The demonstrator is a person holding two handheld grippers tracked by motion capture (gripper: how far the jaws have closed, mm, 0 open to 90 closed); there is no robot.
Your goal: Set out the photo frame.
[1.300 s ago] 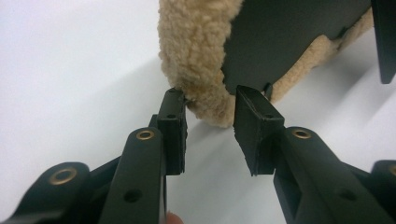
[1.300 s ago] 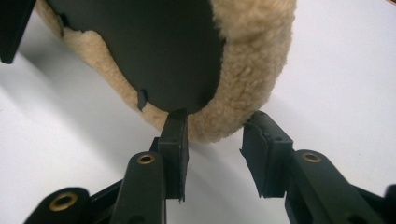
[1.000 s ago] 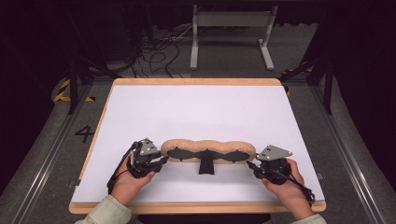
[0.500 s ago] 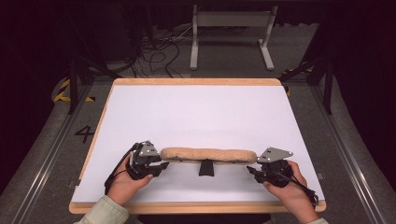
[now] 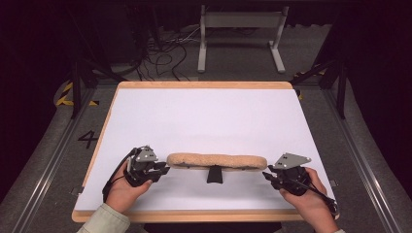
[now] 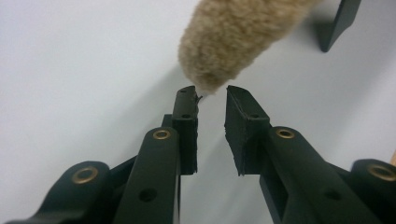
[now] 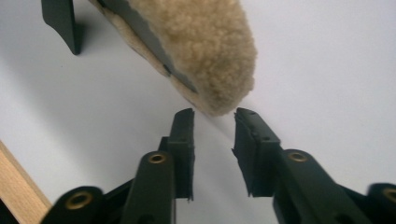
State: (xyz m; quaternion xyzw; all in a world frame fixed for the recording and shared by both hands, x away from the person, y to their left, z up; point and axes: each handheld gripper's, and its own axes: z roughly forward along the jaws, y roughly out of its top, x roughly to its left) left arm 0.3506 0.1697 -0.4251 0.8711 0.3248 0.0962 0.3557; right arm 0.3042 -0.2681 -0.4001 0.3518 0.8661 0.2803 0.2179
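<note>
Right gripper view shows fleece pad's dark underside.

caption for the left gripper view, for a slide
Left gripper open at the tip of a tan fleece pad.

High view: fixed above person's side, faces forward and down, far — takes in whole white table and floor beyond. Left gripper view: rides on gripper, looks along jaws, close to tabletop. Right gripper view: same, from opposite end. Shared part — fleecy pad and black stand.
</note>
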